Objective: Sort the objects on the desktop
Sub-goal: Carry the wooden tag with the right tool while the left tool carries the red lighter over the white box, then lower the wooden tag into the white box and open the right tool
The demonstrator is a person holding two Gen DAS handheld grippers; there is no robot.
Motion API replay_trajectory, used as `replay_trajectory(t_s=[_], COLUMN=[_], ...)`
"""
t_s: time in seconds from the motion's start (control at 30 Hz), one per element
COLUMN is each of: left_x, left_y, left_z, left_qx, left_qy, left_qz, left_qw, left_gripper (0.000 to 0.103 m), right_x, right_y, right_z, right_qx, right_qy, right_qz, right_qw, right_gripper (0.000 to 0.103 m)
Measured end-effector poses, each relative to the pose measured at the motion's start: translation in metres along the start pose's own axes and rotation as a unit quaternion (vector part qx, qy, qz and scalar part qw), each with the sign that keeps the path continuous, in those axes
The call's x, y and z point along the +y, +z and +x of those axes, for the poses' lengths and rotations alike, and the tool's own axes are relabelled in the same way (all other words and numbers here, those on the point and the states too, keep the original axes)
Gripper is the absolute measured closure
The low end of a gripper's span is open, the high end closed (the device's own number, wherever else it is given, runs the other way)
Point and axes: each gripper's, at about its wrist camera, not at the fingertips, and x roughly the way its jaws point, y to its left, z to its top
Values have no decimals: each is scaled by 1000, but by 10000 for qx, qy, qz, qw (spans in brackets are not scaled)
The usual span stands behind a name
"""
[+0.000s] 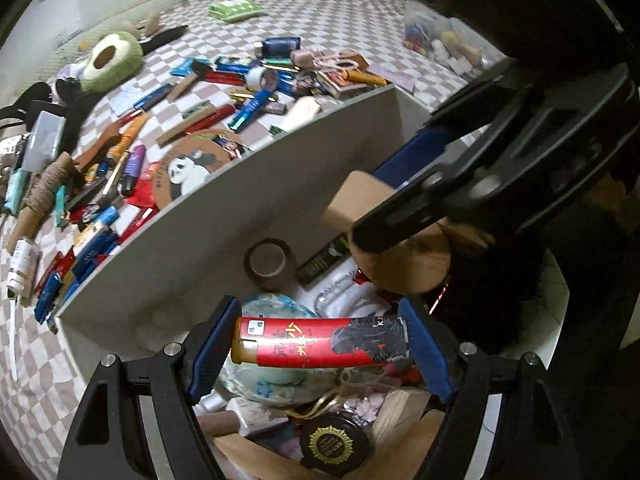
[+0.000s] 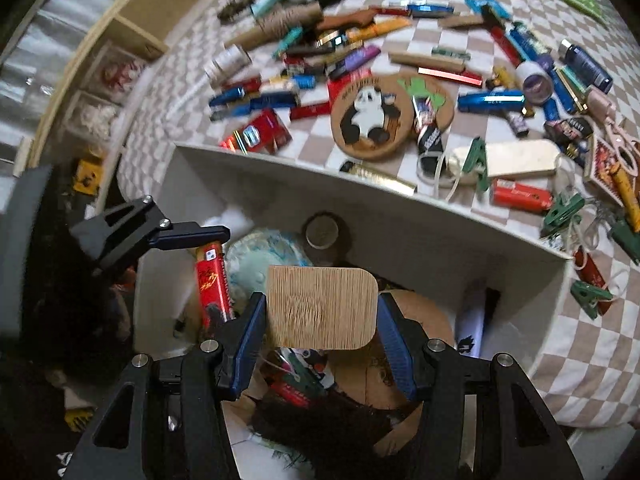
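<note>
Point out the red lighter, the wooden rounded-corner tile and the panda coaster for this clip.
Red lighter with black print [image 1: 316, 346], left wrist view, middle of its red body.
Pale wooden rounded-corner tile [image 2: 322, 306], right wrist view, centre of its grained face.
Round cork panda coaster [image 2: 370, 118], right wrist view, on the panda's belly.

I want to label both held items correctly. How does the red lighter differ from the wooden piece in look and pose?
The red lighter is long, narrow and glossy, with printed characters and a dark picture; the wooden piece is a flat, pale, rounded rectangle with fine grain lines. The left gripper clamps the lighter by its ends; the right gripper clamps the wooden piece by its side edges. Both are held over the cluttered white box.
</note>
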Motion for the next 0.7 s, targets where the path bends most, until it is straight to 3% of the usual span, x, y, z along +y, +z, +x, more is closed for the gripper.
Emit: replay_trajectory(t_s=[0.4,0.7], left_x=[2,0], left_y=[-16,-27], left_z=[9,10], left_qx=[298,491], left_qy=[-207,-501], left_qz=[52,84], left_qw=[9993,9975], left_gripper=[22,22], right_x=[3,13], right_y=[12,15], right_z=[39,64], right_qx=[271,626], right_qy=[22,-229], right_qz=[-51,-445], right_qw=[9996,9968], right_gripper=[47,47])
